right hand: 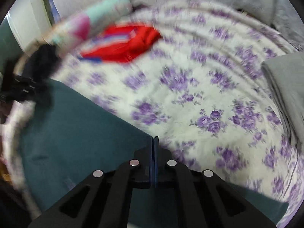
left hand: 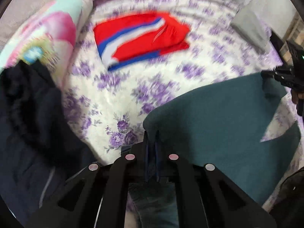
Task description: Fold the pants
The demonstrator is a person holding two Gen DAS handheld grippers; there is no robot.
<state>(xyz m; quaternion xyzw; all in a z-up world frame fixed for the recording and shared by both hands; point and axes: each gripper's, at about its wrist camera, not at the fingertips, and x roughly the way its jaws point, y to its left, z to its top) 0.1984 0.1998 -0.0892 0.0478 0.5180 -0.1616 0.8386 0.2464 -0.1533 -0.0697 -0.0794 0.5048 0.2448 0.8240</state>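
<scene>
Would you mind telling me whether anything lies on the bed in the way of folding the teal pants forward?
Nothing visible does. Both the left gripper and right gripper are shut on the teal pants; the floral sheet ahead is bare up to the folded red garment.

a home bedroom: a bed [right hand: 190, 87] under a purple-flowered sheet spreads beyond the jaws, a bright pillow [left hand: 47, 32] far left, folded clothes [left hand: 140, 38] ahead.
</scene>
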